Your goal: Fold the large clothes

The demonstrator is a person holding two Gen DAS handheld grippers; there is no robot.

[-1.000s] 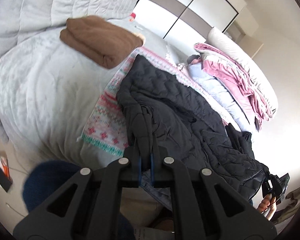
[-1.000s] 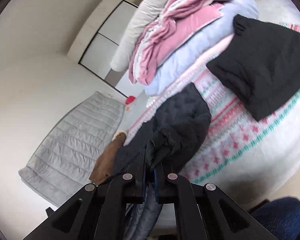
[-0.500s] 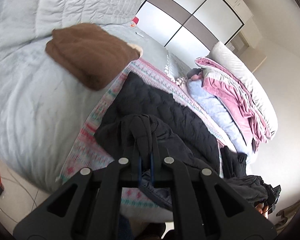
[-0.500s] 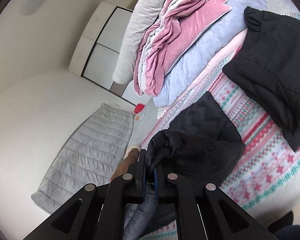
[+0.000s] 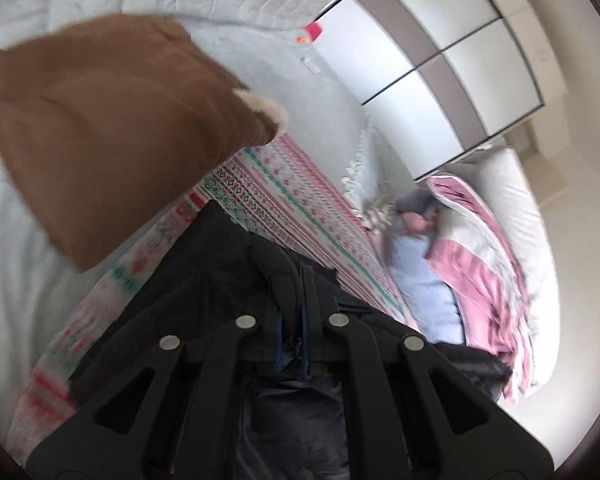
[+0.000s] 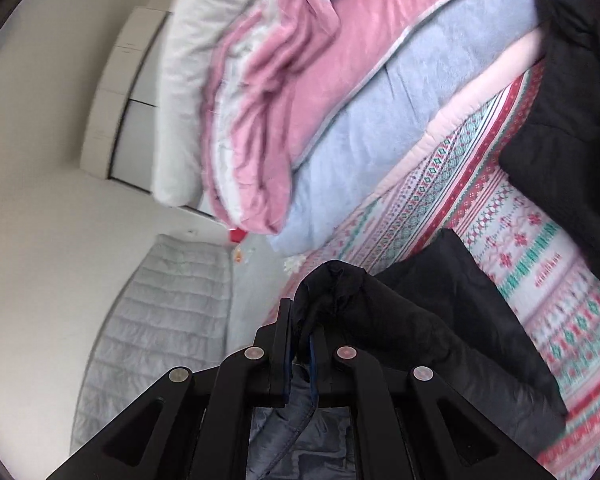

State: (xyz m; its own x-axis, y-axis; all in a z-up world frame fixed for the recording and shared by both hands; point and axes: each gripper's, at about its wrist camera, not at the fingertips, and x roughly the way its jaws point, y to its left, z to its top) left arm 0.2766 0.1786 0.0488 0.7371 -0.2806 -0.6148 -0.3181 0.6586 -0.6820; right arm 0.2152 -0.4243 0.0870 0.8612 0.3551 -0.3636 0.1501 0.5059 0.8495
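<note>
A bedroom: a bed [image 5: 332, 92] under a pale grey cover fills most of both views, with a white-and-grey sliding wardrobe [image 5: 452, 64] on the far wall and a grey quilted headboard [image 6: 160, 320] at one end. No brand, label or writing can be read anywhere; the only markings are the pink, red and teal knitted-style bands of the patterned blanket [image 5: 284, 200] spread across the bed. On that blanket lies the black quilted jacket [image 6: 440, 320], bunched and partly lifted. The left gripper [image 5: 292, 280] has its fingers clamped tight on a fold of the jacket's dark fabric, and the right gripper [image 6: 300, 332] pinches another fold the same way — a blue-grey lining hangs below its jaws. A folded brown garment [image 5: 100, 128] with a cream fleece edge sits on the grey cover, overlapping the blanket's near edge beside the jacket. Along the far side a heap of bedding [image 6: 320, 92] — pink, lilac and white — is stacked against the wall, touching the blanket's edge. Another black garment [image 6: 572, 100] lies on the blanket at the right border of the right wrist view. Bare patterned blanket shows between the jacket and the heap.
</note>
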